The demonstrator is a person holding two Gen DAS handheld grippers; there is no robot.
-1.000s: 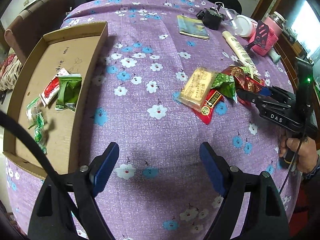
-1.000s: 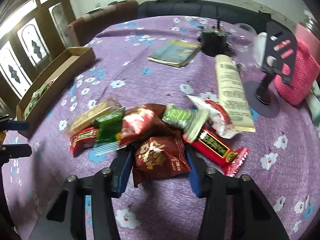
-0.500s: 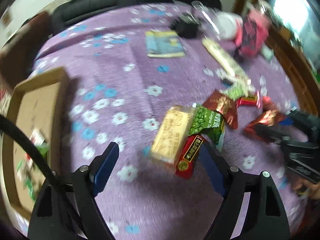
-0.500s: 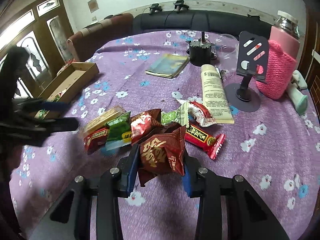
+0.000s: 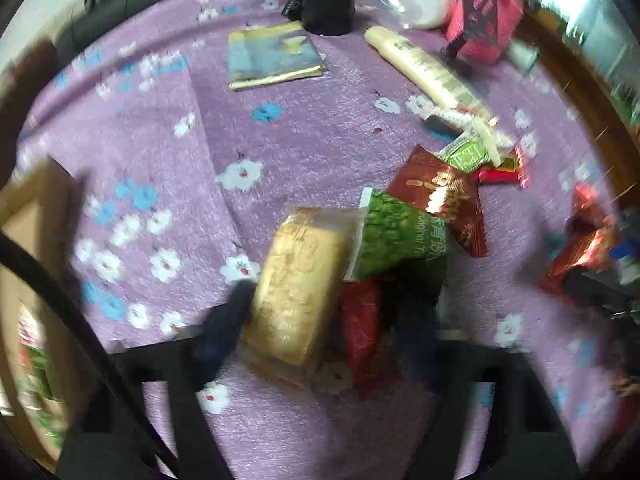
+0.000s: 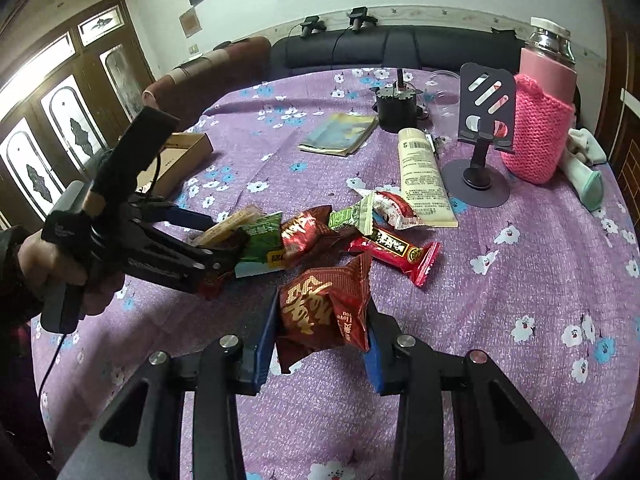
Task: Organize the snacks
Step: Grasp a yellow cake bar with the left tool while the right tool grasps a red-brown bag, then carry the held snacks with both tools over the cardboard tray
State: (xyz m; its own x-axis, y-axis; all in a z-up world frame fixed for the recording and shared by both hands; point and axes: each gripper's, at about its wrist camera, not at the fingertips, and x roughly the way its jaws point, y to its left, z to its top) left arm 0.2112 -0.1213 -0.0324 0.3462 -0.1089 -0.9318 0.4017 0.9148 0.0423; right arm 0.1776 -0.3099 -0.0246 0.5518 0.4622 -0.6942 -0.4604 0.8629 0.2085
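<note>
Purple flowered cloth covers the tabletop [image 5: 320, 128]. Through the left wrist view, blurred, my left gripper [image 5: 324, 320] has just been closing around a pale yellow biscuit pack [image 5: 296, 284] and a red packet [image 5: 360, 320]; whether the pads press yet I cannot tell. Through the right wrist view, my right gripper [image 6: 320, 328] is clamped on a dark red snack bag [image 6: 324, 312], lifted clear of the snack pile [image 6: 340, 228]. I judge both picks underway; next, carry them to the cardboard box [image 6: 180, 152].

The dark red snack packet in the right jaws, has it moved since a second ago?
Yes. The dark red snack packet lay on the purple tablecloth against the snack pile; now the right gripper holds it lifted, clear and nearer the camera.
</note>
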